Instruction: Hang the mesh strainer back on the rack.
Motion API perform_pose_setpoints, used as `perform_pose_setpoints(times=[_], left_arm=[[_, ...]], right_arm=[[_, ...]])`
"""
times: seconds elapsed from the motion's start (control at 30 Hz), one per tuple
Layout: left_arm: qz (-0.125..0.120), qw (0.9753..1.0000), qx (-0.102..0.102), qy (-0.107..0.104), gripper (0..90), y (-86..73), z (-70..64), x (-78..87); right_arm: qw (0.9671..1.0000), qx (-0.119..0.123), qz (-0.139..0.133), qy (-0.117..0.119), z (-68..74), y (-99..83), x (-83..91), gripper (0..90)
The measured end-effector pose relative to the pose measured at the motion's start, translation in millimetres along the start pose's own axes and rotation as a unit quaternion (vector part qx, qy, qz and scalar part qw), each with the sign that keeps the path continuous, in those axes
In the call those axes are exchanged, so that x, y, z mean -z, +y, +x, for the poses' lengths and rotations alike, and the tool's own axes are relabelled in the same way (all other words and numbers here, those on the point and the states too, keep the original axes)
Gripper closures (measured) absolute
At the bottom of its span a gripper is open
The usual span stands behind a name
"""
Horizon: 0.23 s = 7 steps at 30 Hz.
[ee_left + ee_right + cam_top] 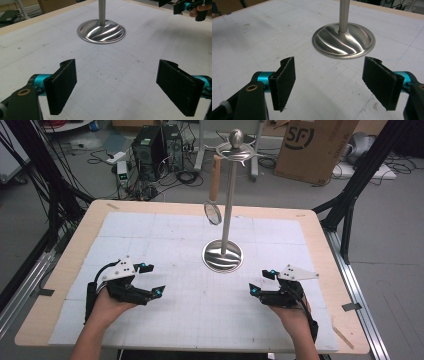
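From above, a metal stand [223,255] sits mid-table, a wooden-handled strainer [214,195] hanging from its top hook. The left gripper [152,280] and right gripper [260,281] flank its base, both spread and empty.

In the left gripper view, the stand's base [101,31] lies ahead of the wide-apart jaws.

In the right gripper view, the base [343,41] lies just beyond the parted jaws.

Tall steel hanging stand with round dished base [223,255] standing mid-bench [75,255], on white gridded mat [150,235]. Wooden-handled round strainer [214,200] hanging from stand's top, on its left. Left hand-held gripper [153,279] and right hand-held gripper [262,281] sitting nearer, flanking base, well apart from it.
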<state>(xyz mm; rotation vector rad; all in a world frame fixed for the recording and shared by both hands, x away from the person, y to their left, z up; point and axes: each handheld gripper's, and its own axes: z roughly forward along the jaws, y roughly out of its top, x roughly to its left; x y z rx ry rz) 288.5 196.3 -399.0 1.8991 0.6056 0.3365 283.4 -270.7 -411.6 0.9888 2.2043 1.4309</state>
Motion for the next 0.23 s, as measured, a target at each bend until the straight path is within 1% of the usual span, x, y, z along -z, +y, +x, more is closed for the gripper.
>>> perform_pose_setpoints(times=[0.2, 0.23], left_arm=[[0.009, 1.0000, 0.000, 0.003, 17.3, -1.6, -0.2, -2.7], [0.010, 0.9999, 0.001, 0.003, 17.3, -2.1, -0.2, -3.4]], right_arm=[[1.0000, 0.003, 0.002, 0.000, 0.0, 0.0, -1.0, 25.8], [1.0000, 0.000, 0.004, 0.001, 0.3, -0.1, -0.8, 25.9]])
